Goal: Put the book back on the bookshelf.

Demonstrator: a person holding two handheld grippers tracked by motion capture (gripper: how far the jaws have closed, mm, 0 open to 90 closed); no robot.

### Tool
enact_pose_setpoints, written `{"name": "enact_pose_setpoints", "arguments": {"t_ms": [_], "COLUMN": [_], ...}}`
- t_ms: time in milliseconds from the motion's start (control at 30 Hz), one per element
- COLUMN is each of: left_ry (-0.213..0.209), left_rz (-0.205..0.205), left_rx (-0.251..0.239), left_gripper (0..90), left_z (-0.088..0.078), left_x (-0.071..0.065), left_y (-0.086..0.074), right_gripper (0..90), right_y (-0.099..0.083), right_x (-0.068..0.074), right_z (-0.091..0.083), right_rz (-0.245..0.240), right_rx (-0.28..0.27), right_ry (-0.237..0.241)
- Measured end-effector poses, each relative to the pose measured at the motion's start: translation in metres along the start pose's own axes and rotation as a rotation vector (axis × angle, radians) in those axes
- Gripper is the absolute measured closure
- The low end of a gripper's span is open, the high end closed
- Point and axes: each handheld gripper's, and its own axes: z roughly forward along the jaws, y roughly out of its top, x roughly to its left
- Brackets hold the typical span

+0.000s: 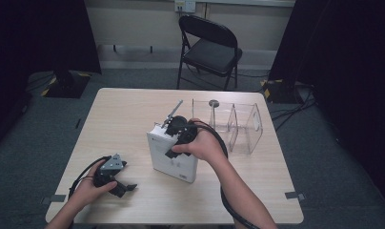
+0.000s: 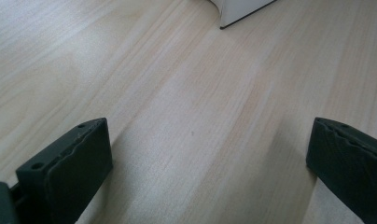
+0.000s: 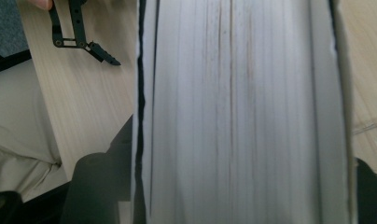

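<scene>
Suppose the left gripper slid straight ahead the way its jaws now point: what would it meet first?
Probably the white book. The left gripper, jaws wide apart and empty, points low across the bare table; the book's bottom corner lies ahead, slightly right of centre, so it might just graze past.

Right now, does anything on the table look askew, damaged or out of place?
Nothing looks damaged or spilled. The thick white book stands on end, turned at an angle to the table edges, with the right gripper over its top. The clear divider rack stands upright and empty. The left gripper rests open on bare wood.
</scene>
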Motion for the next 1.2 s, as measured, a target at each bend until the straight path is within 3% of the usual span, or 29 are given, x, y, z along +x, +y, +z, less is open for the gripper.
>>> {"name": "enact_pose_setpoints", "arguments": {"t_ms": [167,567,1200], "left_ry": [-0.001,-0.001,0.005], "left_rz": [0.000,0.002,0.003], "left_rx": [-0.001,-0.001,0.000], "left_gripper": [0.0,0.0,0.0], "left_z": [0.000,0.000,0.000], "left_x": [0.000,0.000,0.000], "left_y": [0.000,0.000,0.000], "right_gripper": [43.3,51.5,52.1], "right_y": [0.001,0.002,-0.010], "right_x": [0.003,0.006,0.002], "right_z": [0.000,-0.005,-0.021], "right_rz": [-0.015,0.009,0.075], "right_rx": [0.033,0.029,0.017], "right_ry": [-0.003,-0.050,-0.031]}}
